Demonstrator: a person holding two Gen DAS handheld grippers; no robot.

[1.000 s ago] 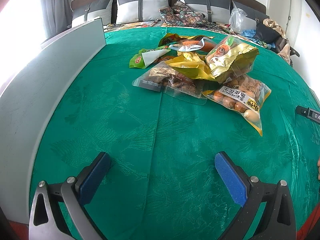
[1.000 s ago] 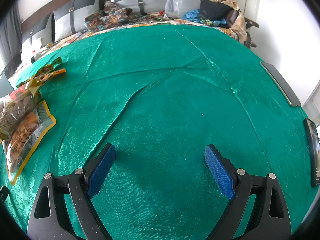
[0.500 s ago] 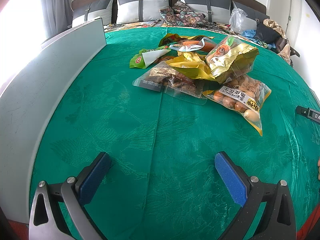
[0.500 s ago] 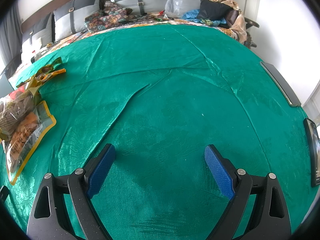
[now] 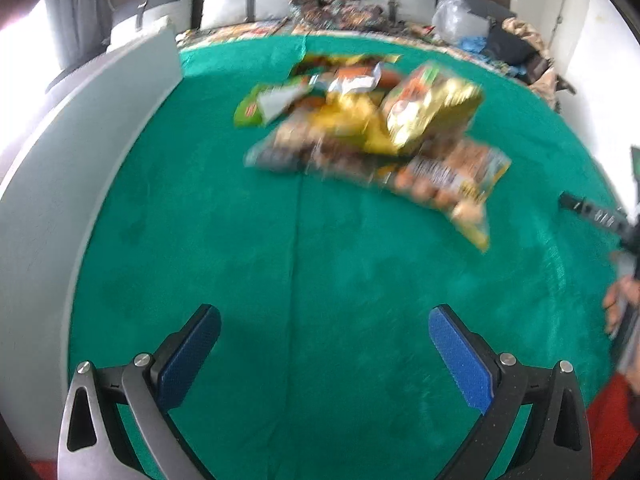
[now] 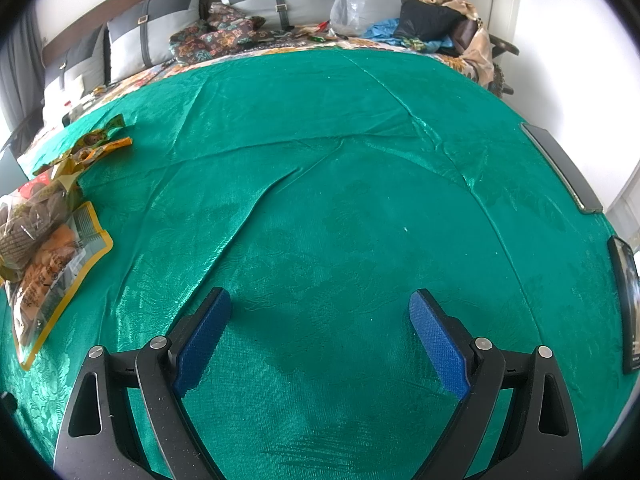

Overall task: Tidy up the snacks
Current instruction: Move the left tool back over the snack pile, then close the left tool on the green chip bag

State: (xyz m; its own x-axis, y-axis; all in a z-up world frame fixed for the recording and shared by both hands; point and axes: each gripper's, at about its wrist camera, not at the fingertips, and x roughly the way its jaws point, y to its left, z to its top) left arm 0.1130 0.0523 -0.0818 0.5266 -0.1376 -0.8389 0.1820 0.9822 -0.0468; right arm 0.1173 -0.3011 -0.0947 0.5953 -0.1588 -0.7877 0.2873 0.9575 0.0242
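While both blue-padded grippers, left gripper [image 5: 324, 344] & right gripper [image 6: 320, 332], gape wide w/ nothing held over the green patterned cloth [image 6: 340, 168], the heap of crinkly foil & clear plastic snack bags [image 5: 368, 140] sits untouched upper-centre in left view, so approach step; next: reach to pile's near edge, close on one bag.

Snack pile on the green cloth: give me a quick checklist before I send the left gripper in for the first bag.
1. Left gripper open and empty: ok, jaws wide apart, nothing between them.
2. Right gripper open and empty: ok.
3. Path to the snack pile: ok, only bare green cloth lies between.
4. Single bag free to grasp: not ok, bags overlap; the gold bag lies on top.
5. Sharp left wrist view: not ok, blurred by motion.
6. Destination for the snacks: cannot tell, no container is recognisable.
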